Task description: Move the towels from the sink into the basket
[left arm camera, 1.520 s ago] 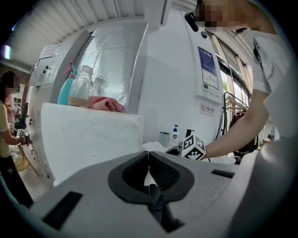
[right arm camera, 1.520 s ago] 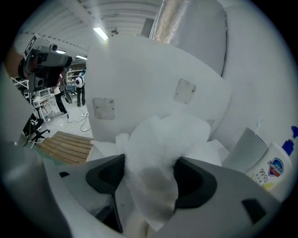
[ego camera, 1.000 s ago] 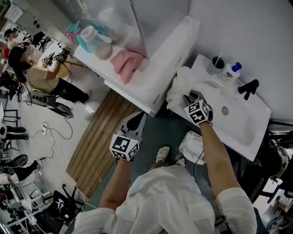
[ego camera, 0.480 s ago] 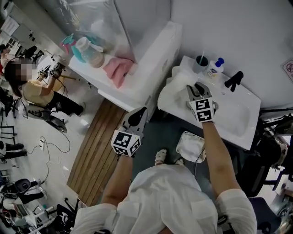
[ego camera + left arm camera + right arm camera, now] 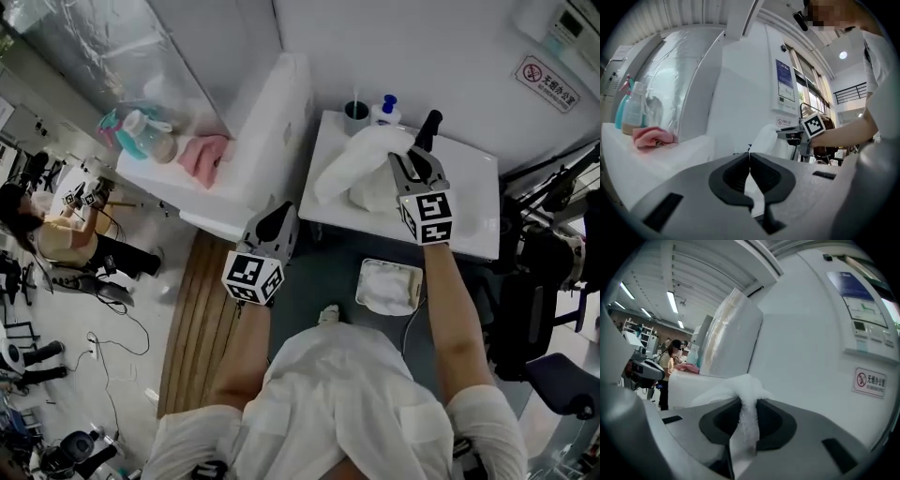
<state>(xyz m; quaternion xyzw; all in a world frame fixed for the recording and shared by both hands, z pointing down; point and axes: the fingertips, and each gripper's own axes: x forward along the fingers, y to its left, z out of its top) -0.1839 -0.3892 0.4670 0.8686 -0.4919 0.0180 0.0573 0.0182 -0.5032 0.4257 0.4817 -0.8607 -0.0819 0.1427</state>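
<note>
A white towel [image 5: 359,167] hangs lifted above the left part of the white sink [image 5: 469,202], and my right gripper [image 5: 410,167] is shut on its top fold. In the right gripper view the towel [image 5: 747,394] bunches out between the pads of my right gripper [image 5: 749,405]. The white basket [image 5: 389,263] stands on the floor just in front of the sink, with a white towel [image 5: 386,289] lying in it. My left gripper [image 5: 274,228] hovers left of the sink near the tub's corner, shut with nothing in it [image 5: 750,158].
A black tap [image 5: 427,127], a cup [image 5: 355,113] and a soap bottle [image 5: 383,110] stand at the sink's back edge. A white tub [image 5: 253,141] at the left carries a pink cloth [image 5: 202,156] and a bottle [image 5: 145,135]. A wooden mat [image 5: 197,319] lies on the floor; a person [image 5: 56,239] stands far left.
My right gripper has risen and moved right over the basin, lifting the towel off the sink's left edge. The left gripper has stayed shut beside the tub.
</note>
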